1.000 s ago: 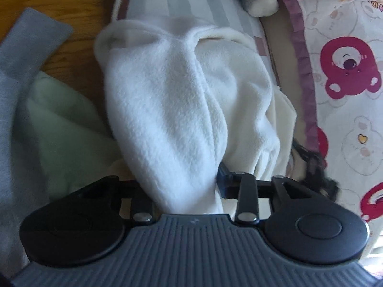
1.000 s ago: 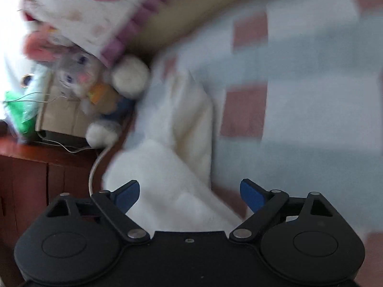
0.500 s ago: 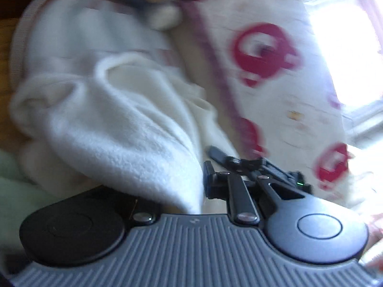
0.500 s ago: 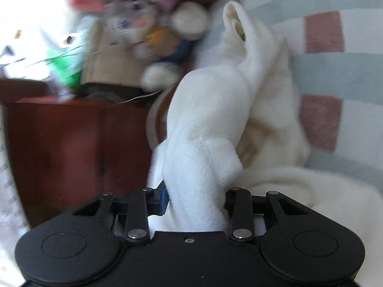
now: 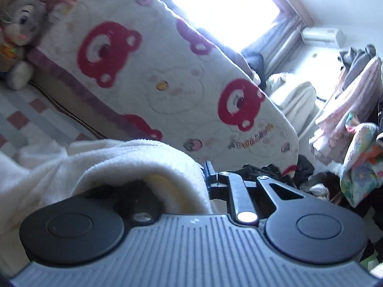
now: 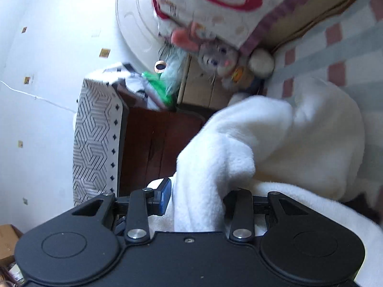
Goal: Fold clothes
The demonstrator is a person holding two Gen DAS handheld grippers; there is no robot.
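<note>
White fleece garment [image 6: 275, 143] stretched between left gripper [image 5: 191, 174] and right gripper [image 6: 194, 198], both jaws clamped on it

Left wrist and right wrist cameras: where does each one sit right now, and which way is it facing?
Left wrist: on the left gripper, facing roughly level past the bear-print mattress toward the window; its jaws clamp the white fleece garment.
Right wrist: on the right gripper, facing the dark wooden cabinet and wall; its jaws clamp the same fleece.
Shared: the fleece, the mattress, the grey plush rabbit, the checked bedsheet.
</note>
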